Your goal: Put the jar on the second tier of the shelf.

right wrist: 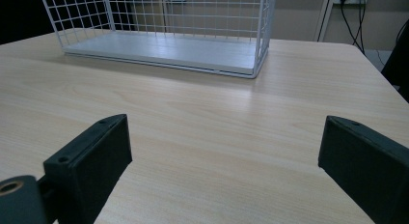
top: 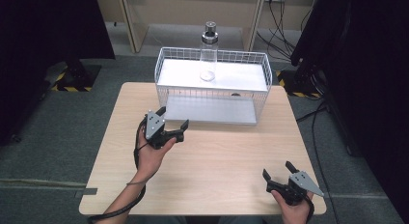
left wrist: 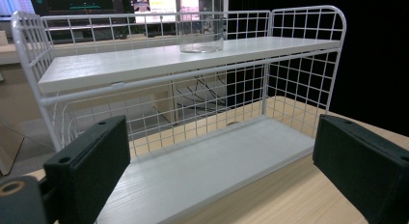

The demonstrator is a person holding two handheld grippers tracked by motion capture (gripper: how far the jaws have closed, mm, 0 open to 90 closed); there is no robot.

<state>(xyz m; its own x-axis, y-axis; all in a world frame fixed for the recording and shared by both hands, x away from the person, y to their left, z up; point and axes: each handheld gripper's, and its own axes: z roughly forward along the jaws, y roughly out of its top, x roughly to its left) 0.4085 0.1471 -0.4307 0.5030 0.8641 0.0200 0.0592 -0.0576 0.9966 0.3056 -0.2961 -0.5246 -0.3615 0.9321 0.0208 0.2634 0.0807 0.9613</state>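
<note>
The left hand-held gripper (top: 172, 119) hovered over the counter (top: 217, 166) just in front of the white wire rack (top: 166, 69), at about ten o'clock from the counter's middle, its jaws spread wide and released, with nothing between them. In the left gripper view the two black jaws framed the rack's lower shelf (left wrist: 212, 161) from close by, without touching it.

The clear glass bottle (top: 208, 57) with its metal cap stood upright on the rack's upper shelf (top: 241, 77), near that shelf's middle and at twelve o'clock on the counter. The left gripper view showed only its glass base (left wrist: 200, 40) resting on the board, well above the jaws.

The right hand-held gripper (top: 279, 170) sat low at five o'clock, near the counter's front edge and well apart from the rack. Its jaws were likewise released and empty; the right gripper view showed bare wood between them and the rack's lower shelf (right wrist: 159, 49) farther off.
</note>
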